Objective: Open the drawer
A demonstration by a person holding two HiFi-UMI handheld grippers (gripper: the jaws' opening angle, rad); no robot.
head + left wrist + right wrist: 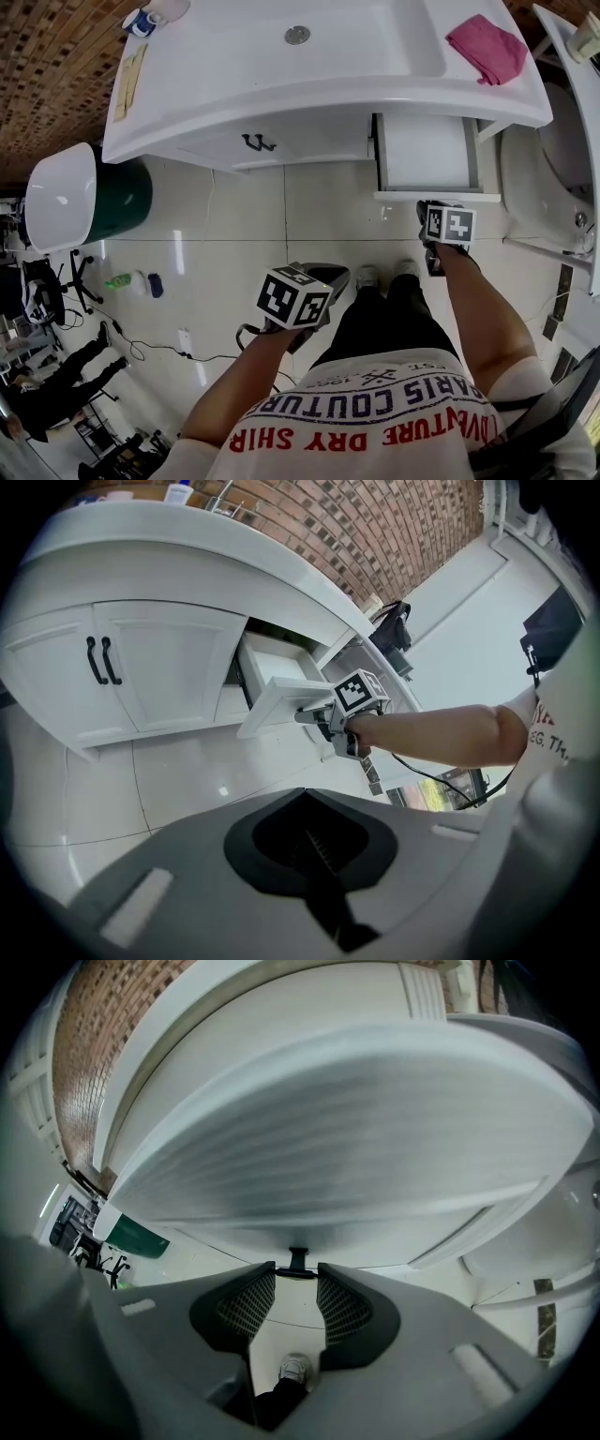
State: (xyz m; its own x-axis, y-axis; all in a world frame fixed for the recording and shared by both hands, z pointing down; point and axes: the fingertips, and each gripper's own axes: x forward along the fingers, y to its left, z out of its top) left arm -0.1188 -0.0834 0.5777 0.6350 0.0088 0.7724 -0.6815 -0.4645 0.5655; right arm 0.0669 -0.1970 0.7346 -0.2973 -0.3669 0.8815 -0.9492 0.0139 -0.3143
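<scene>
The drawer [422, 150] is found at the right end of the white vanity, under the tabletop [234, 75] and beside the pair of cabinet doors [258, 142], and it is seen already drawn well out of its opening, with its pale inside laid bare. Its small dark handle [298, 1260] is held by the right hand-held gripper [433, 211]: in the right gripper view the cross-bar of the handle is seen lodged between the two jaw tips, the jaws being closed on it with a gap kept behind the bar. The grip is judged to be taken there because the handle sits at the middle of the drawer front, so that a pull is carried straight along the runners and the box is not skewed. The left hand-held gripper [330, 279] is held low near the person's waist, well apart from the vanity, with its jaws together and nothing between them; it is judged not to be needed for this step. The drawer is pointed out of the vanity toward the person's feet, its sliding axis lying at right angles to the vanity's front edge, while the front panel is stretched parallel to that edge.
</scene>
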